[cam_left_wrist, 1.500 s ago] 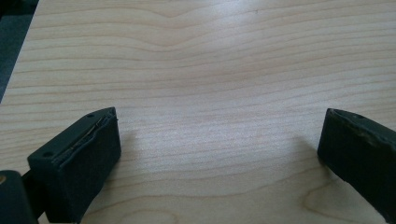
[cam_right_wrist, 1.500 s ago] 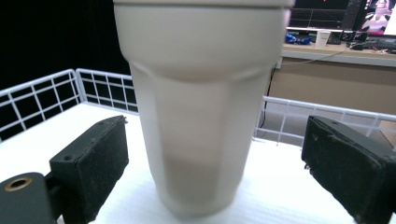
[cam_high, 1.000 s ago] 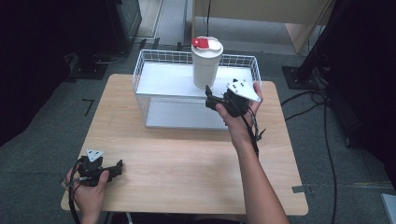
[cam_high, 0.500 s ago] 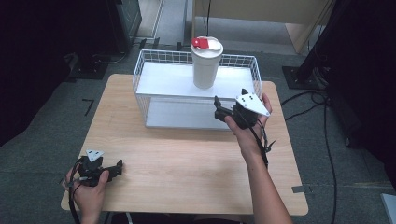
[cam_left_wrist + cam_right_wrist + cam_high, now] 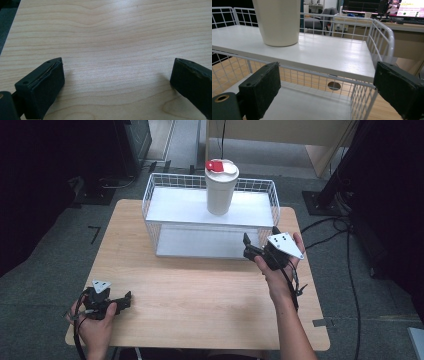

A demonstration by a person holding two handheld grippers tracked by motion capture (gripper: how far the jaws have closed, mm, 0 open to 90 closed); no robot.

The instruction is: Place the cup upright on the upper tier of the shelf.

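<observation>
One wooden table (image 5: 200, 290), one white wire rack (image 5: 210, 220) at its far side with two shelves, upper and lower. One cream cup (image 5: 220, 187) with a red-and-white lid stands on the upper shelf (image 5: 324, 52), right of middle. Two grippers, one per hand. Left gripper (image 5: 122, 301) sits low at the near left table corner, jaws spread wide, nothing between, bare wood under them. Right gripper (image 5: 252, 247) is held just in front of the rack's right end, jaws spread, nothing held, cup well apart from it.
</observation>
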